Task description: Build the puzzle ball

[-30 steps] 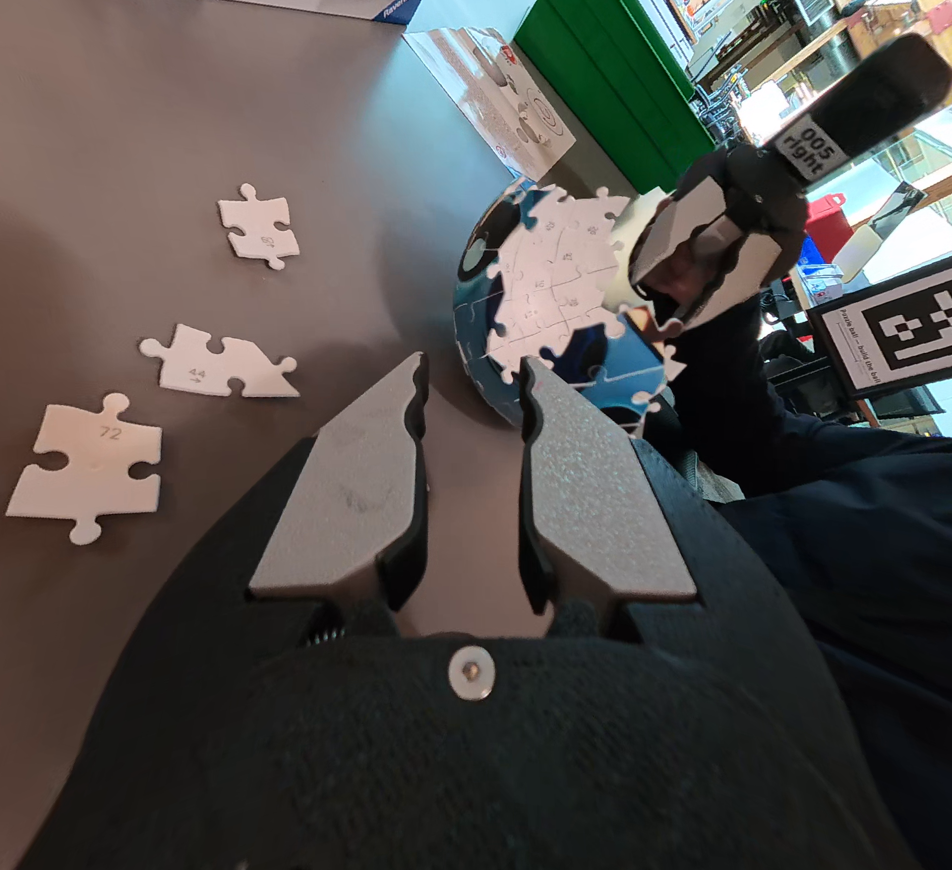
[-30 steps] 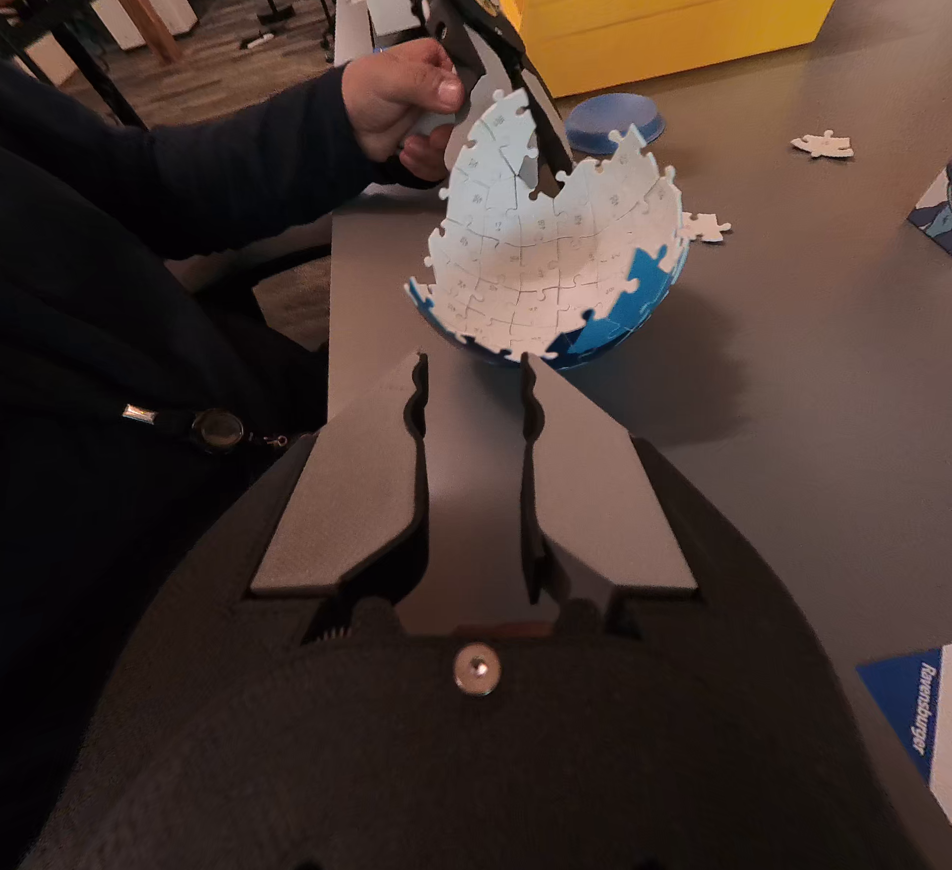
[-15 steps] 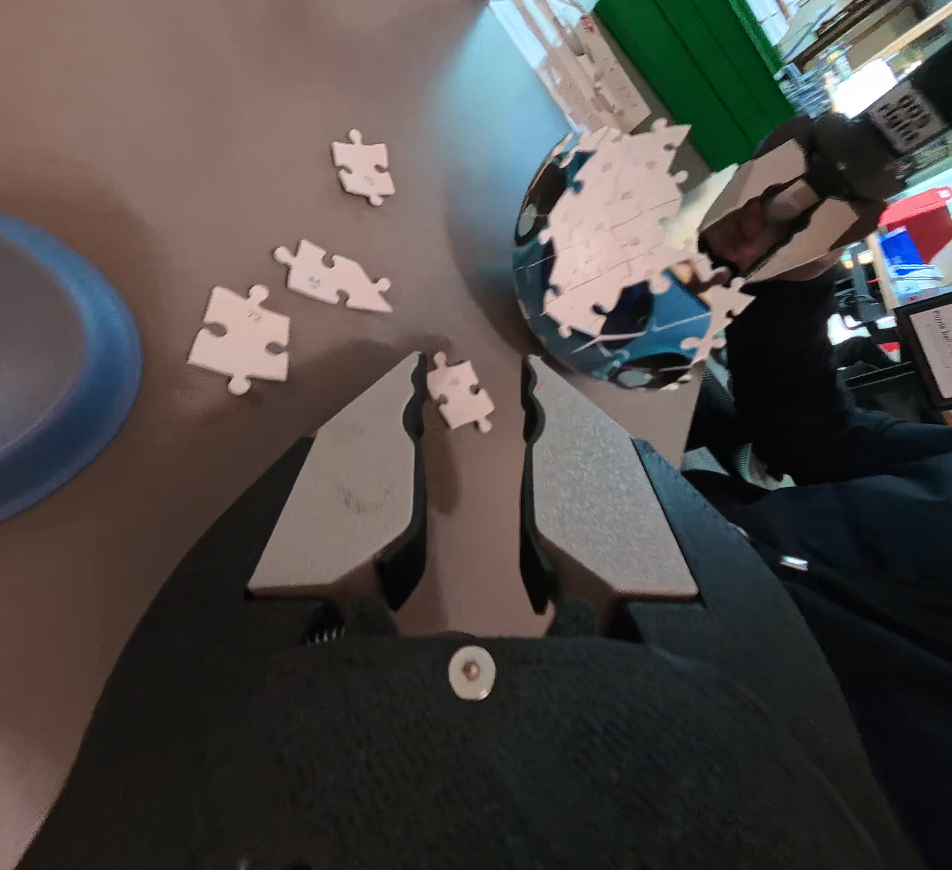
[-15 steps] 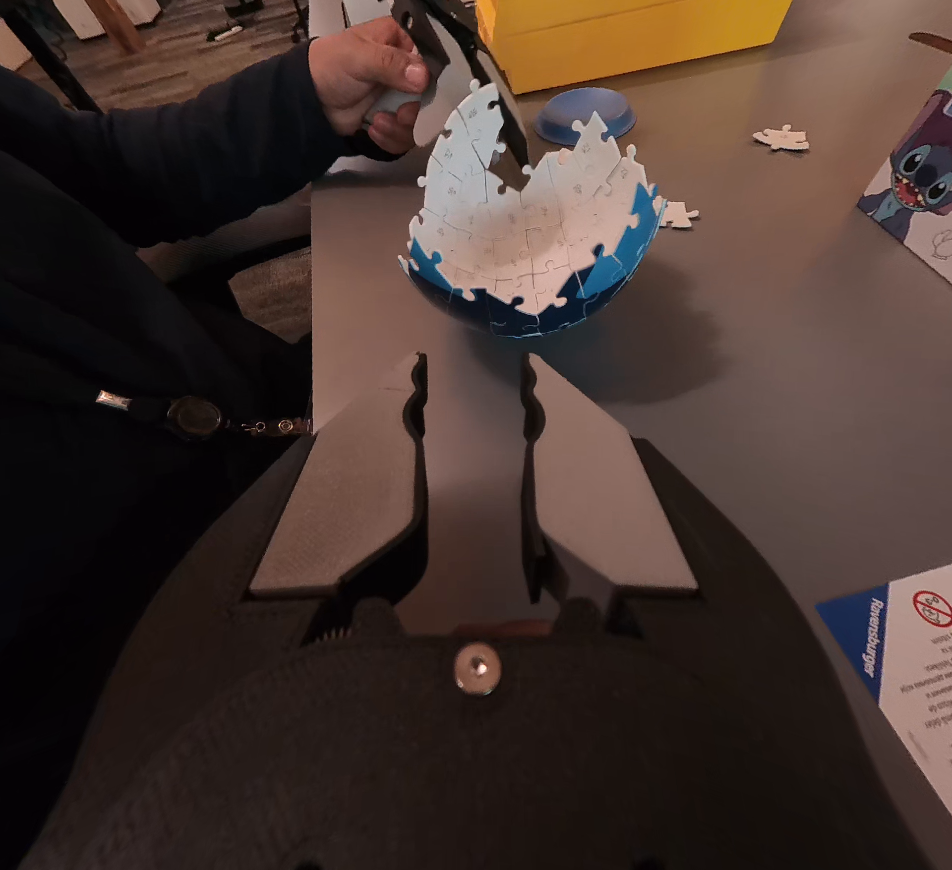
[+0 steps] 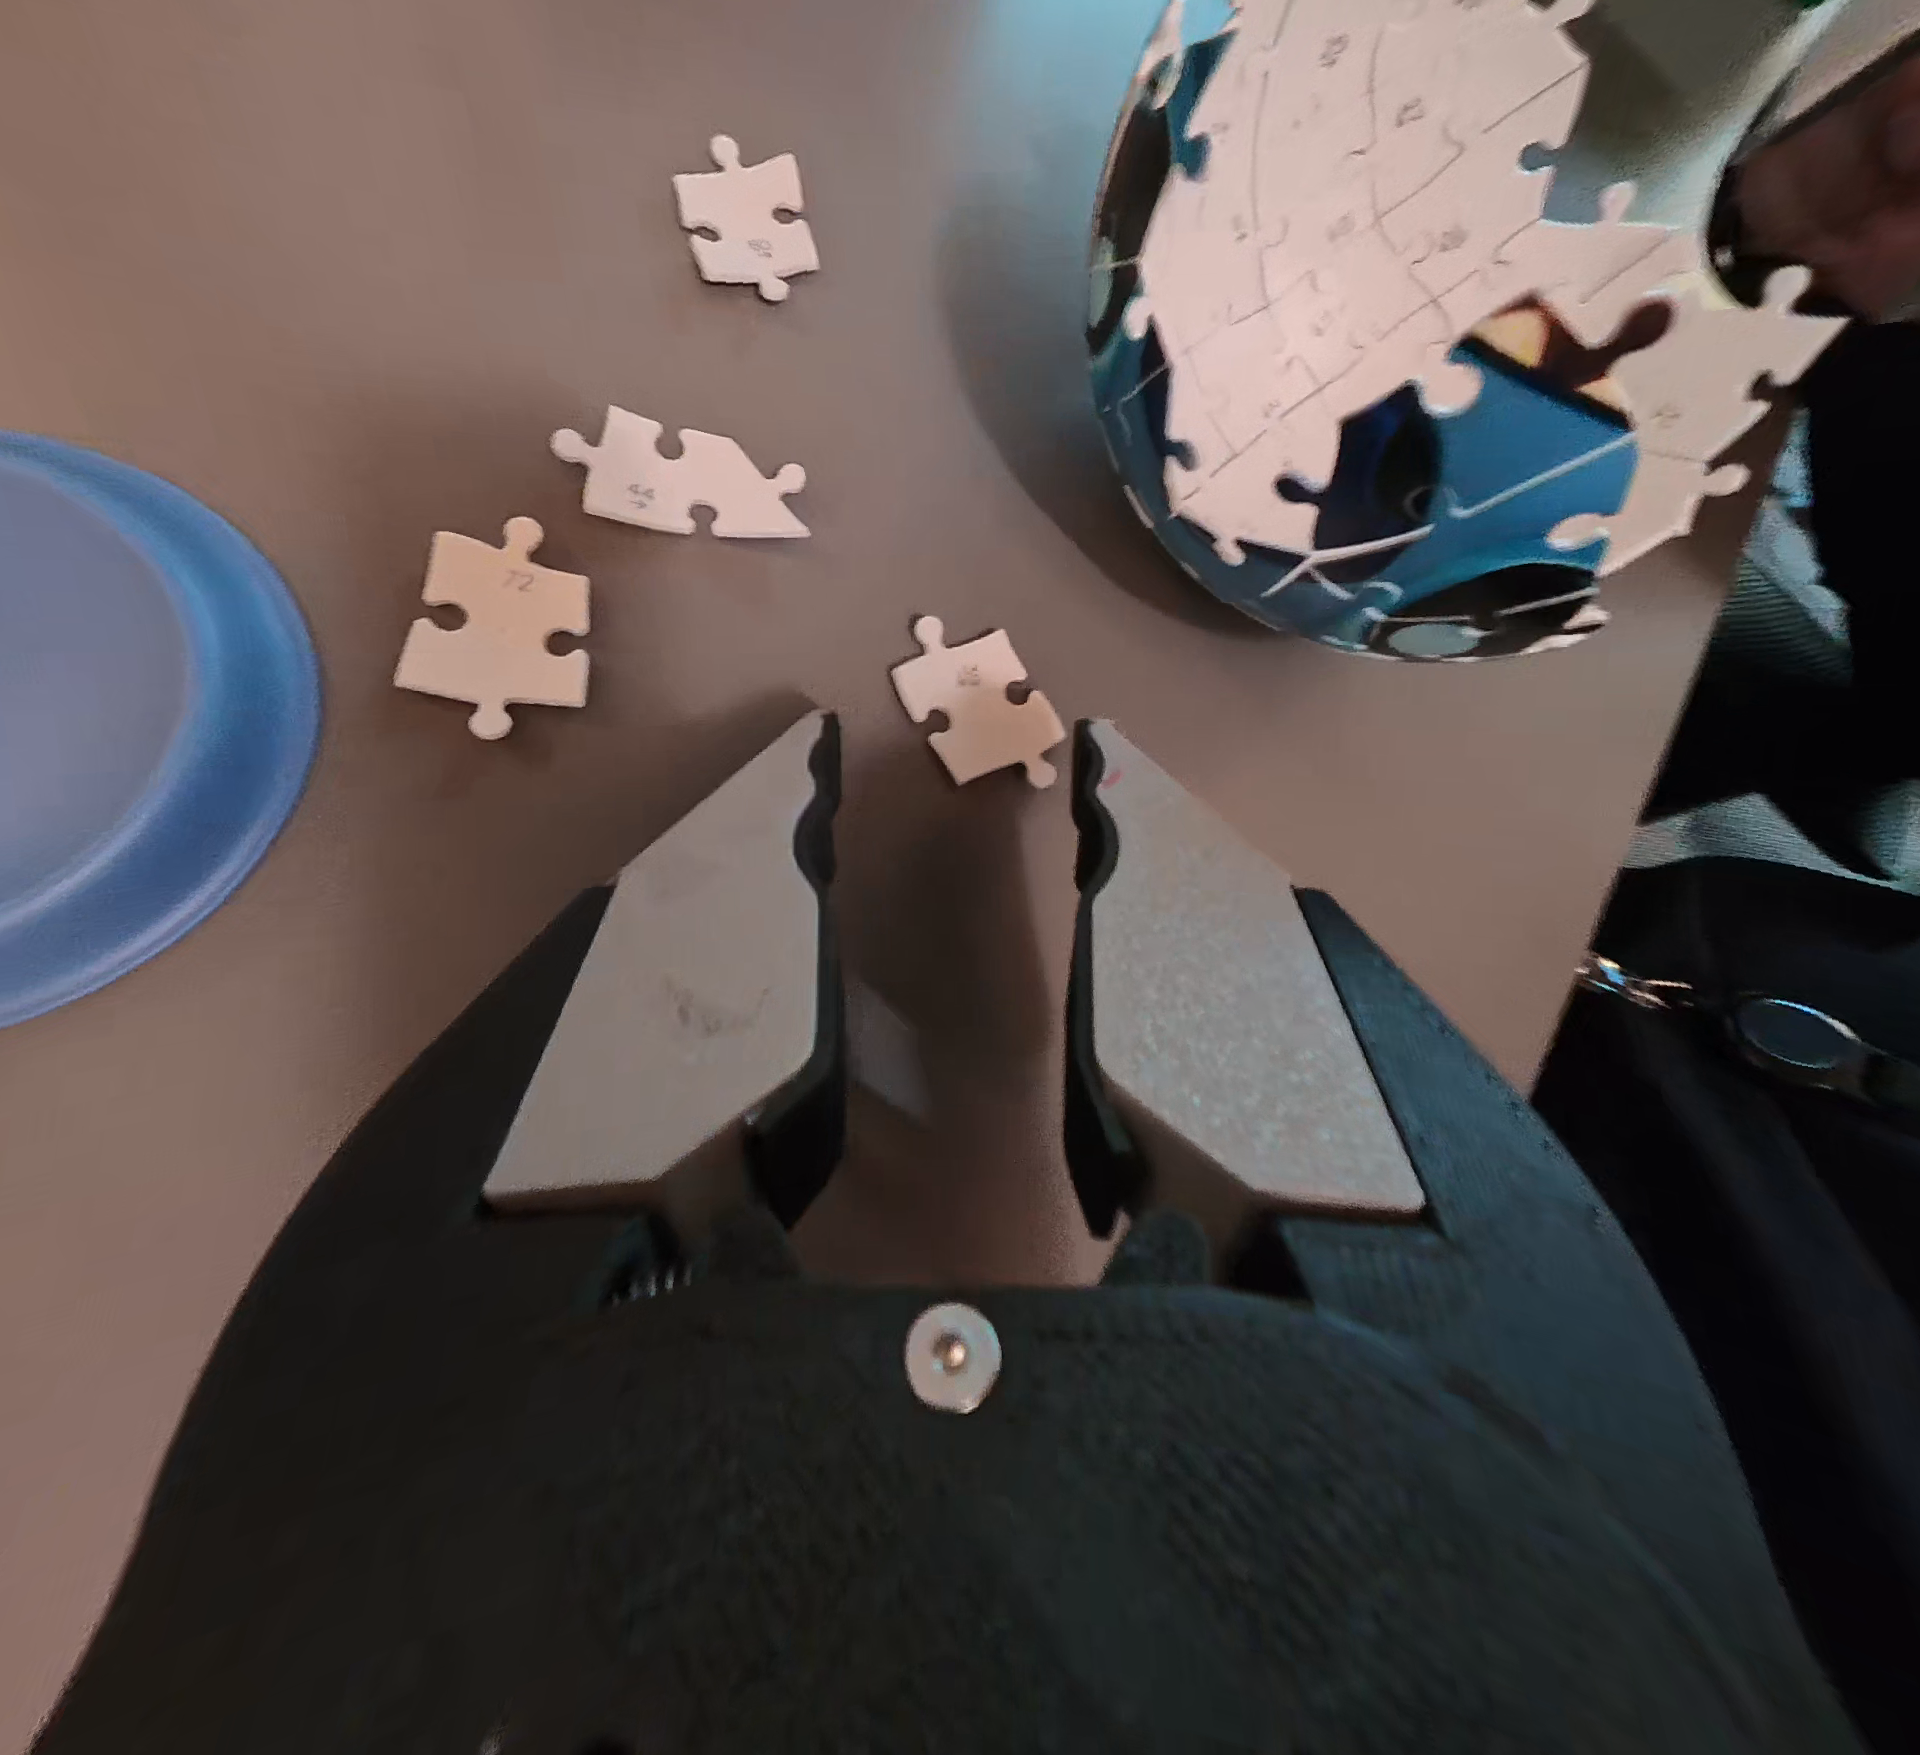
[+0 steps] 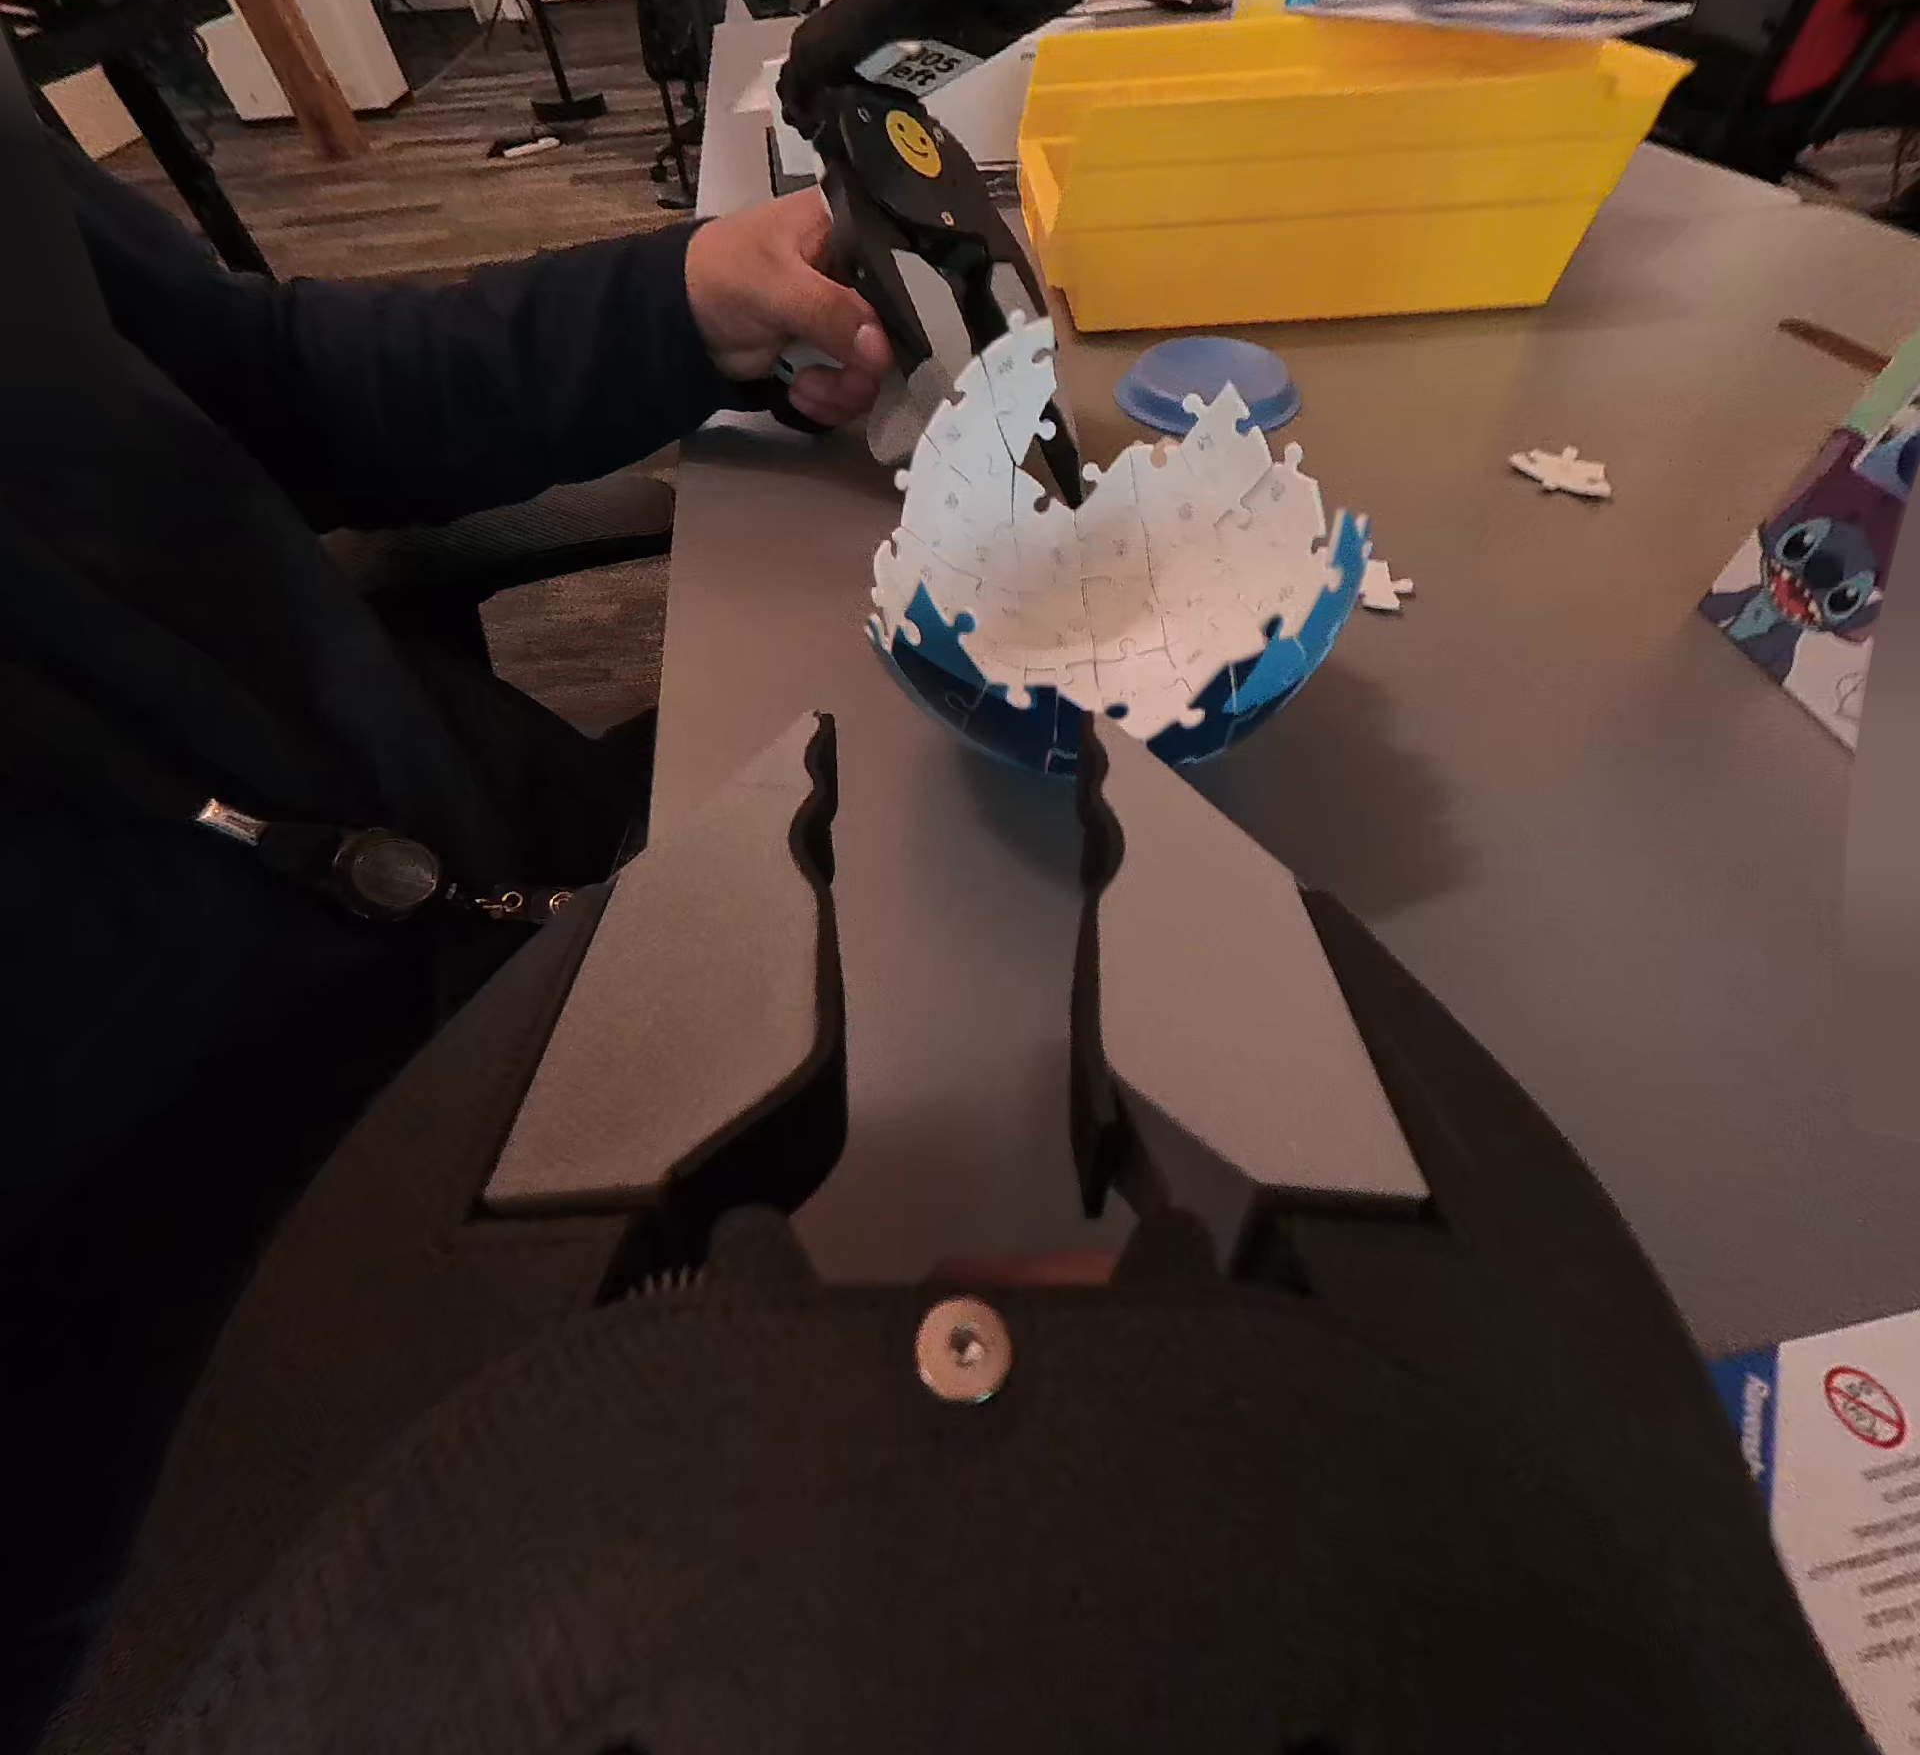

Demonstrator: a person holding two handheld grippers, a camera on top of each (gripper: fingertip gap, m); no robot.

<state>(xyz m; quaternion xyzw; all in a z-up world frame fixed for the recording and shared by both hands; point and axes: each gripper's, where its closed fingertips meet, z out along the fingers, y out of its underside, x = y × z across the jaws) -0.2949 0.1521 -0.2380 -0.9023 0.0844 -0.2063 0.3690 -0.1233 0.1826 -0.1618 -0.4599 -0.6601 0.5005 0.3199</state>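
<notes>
Puzzle ball sitting on table, approx lower half built, top missing. Loose pieces lying nearby, waiting. Left gripper hovering over one, jaws apart, empty. Right gripper likewise apart, holding nothing.

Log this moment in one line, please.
left claw: open, above loose piece | right claw: open, empty | ball: half built, on table

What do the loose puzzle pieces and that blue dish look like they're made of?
Loose pieces: probably rigid plastic, matte white backs; edges are crisp and they lie stiffly on the table. Blue dish: likely moulded plastic, smooth with a soft sheen along its rounded rim.
</notes>
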